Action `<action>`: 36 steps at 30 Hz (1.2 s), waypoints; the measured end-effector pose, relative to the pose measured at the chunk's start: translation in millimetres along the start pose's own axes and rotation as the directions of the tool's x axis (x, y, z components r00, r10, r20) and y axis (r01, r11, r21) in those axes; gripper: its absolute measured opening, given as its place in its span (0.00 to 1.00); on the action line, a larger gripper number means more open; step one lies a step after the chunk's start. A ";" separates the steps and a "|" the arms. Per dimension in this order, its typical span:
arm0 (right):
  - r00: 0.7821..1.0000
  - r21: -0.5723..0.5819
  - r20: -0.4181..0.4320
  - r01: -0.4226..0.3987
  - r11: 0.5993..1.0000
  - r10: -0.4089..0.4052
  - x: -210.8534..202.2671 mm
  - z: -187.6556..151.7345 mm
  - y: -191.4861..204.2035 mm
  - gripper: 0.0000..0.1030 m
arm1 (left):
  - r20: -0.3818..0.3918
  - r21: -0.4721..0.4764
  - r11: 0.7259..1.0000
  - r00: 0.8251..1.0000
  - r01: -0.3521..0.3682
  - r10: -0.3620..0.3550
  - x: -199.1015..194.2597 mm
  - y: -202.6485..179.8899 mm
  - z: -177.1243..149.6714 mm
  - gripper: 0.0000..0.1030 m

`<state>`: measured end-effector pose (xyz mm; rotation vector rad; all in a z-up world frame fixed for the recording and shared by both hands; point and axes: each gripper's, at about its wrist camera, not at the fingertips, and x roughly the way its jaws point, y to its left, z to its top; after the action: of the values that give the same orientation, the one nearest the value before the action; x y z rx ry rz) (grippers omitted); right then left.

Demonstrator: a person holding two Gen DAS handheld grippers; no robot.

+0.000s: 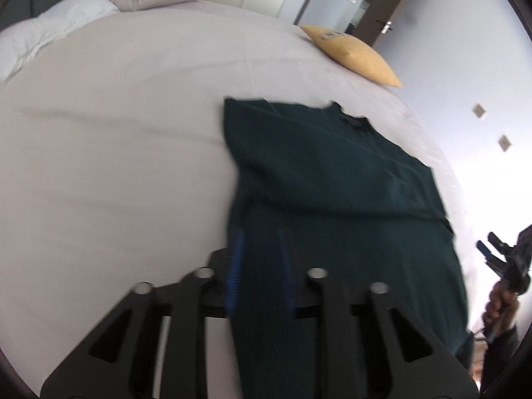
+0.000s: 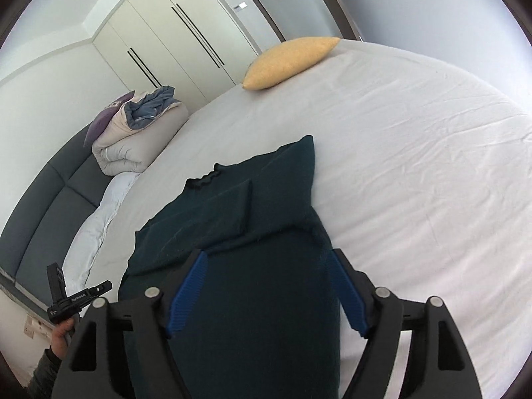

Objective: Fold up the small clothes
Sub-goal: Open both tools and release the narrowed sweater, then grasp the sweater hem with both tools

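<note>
A dark green knit top lies on the white bed sheet, collar at the far end, sleeves folded in. It also shows in the right wrist view. My left gripper hangs over the top's near left edge, its blue pads apart, the image blurred by motion. My right gripper is open wide over the top's near hem, one blue pad on each side of the cloth, nothing pinched. The right gripper also appears at the left wrist view's right edge.
A yellow pillow lies at the bed's far corner. A rolled beige duvet and a white pillow sit by the grey headboard. White wardrobes stand behind. The left gripper shows at lower left.
</note>
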<state>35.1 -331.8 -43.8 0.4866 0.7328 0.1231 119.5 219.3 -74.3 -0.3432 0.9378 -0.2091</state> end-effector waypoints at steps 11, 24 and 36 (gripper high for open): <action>0.996 0.014 -0.082 -0.038 0.999 0.039 -59.7 -82.1 -8.8 0.84 | -0.183 -0.183 0.954 0.945 0.238 -0.271 -67.4 6.4 -132.3 0.89; 0.984 0.113 -0.098 -0.137 0.984 0.149 -69.3 -101.7 -22.7 0.84 | -0.282 -0.312 0.912 0.890 0.266 -0.357 -64.9 26.9 -190.7 0.87; 0.972 0.107 -0.144 -0.170 0.980 0.184 -70.5 -109.3 -20.2 0.79 | -0.319 -0.429 0.858 0.841 0.282 -0.436 -34.7 39.9 -191.9 0.81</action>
<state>-91.4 -327.1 -79.8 0.6376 0.8477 0.2968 -56.0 229.7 -167.4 -0.8576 1.3267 -0.4744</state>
